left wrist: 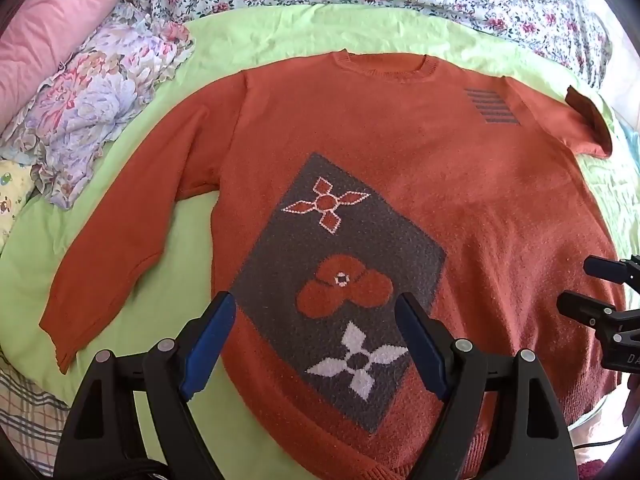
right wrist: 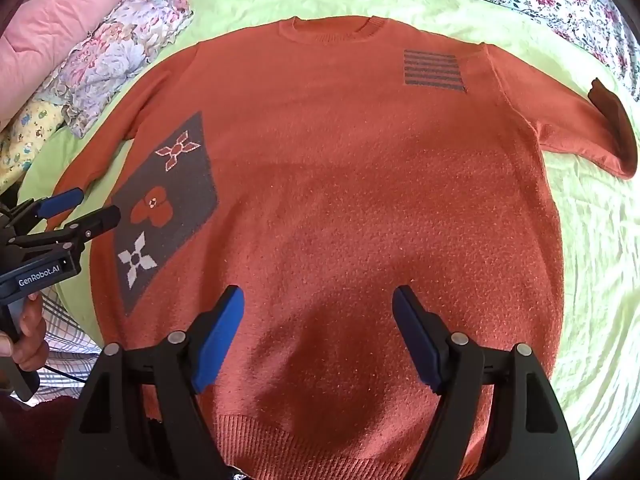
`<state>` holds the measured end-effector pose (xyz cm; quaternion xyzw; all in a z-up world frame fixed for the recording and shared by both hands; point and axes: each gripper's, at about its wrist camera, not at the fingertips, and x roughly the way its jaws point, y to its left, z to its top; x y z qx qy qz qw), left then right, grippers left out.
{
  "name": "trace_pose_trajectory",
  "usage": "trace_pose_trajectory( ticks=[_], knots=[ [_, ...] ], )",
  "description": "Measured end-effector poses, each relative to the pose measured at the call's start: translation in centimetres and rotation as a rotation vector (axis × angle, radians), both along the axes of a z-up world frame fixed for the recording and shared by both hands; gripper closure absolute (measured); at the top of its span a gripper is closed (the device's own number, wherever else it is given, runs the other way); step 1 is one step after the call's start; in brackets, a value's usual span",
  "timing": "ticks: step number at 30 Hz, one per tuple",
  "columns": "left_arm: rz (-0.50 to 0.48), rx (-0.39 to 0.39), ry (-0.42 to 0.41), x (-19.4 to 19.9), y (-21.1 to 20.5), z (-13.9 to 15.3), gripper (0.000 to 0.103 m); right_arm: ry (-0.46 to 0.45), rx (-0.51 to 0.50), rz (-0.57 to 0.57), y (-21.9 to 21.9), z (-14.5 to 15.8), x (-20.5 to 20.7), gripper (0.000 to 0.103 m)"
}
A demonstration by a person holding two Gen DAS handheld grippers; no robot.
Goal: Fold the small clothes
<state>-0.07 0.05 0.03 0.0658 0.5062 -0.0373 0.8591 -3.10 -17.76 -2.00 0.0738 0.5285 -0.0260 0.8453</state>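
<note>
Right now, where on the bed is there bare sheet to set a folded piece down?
Bare green sheet lies right of the orange sweater, below its bent sleeve. A narrower patch sits between the left sleeve and the body. The far-left corner is crowded with the pink quilt and floral bedding.

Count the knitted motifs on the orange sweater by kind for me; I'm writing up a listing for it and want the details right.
On the sweater:
Flower-like motifs on the grey panel: 3 (orange with pale outline, orange poppy shape, white)
Striped grey block near one shoulder: 1
Total: 4 motifs
</note>
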Motion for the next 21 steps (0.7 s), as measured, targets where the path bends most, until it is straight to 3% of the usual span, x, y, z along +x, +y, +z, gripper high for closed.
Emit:
trace_pose_trajectory(
  ticks=[8,21],
  knots=[
    [-0.003,0.023,0.001,0.12,0.31,0.19,0.021,0.002,-0.001,-0.002,0.19,0.14,0.19,0.026],
    [-0.006,-0.093,-0.077,-0.12,0.04,0.51,0.021,-0.016,-0.001,-0.009,0.02,0.21,-0.14,0.026]
  ],
)
